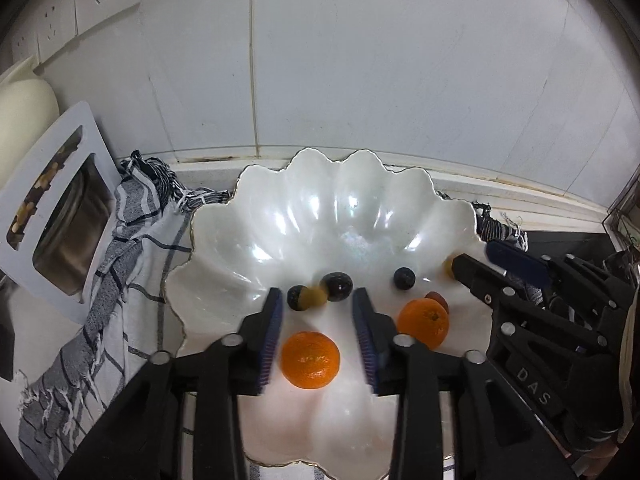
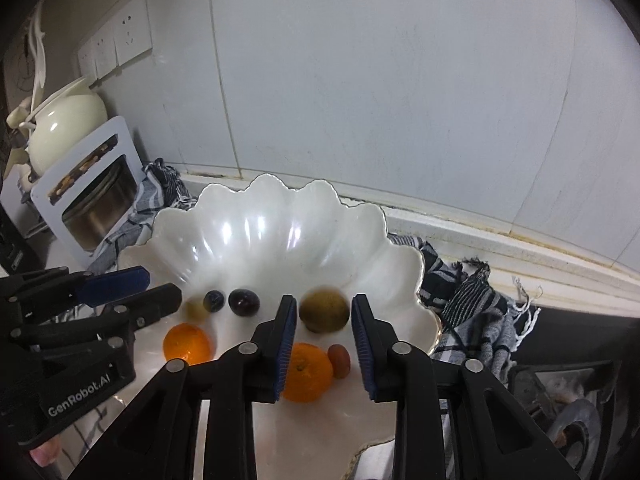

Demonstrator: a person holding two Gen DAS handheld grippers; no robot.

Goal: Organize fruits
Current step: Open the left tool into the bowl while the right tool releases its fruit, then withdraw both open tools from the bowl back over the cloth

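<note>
Left gripper point(image 1: 318, 332) spread above a mandarin point(image 1: 310, 360) at 6 o'clock in the scalloped bowl point(image 1: 248, 236); right gripper point(image 2: 324, 336) spread, empty.

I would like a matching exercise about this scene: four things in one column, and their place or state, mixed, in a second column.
Things:
1. shell-shaped dish
2. striped cloth
3. left gripper
4. small reddish-brown fruit

Places or states:
A. open, above an orange
B. lies under the dish
C. holds all the fruit
D. beside the other orange, to its right in the right wrist view

Pairs: 1-C, 2-B, 3-A, 4-D
</note>
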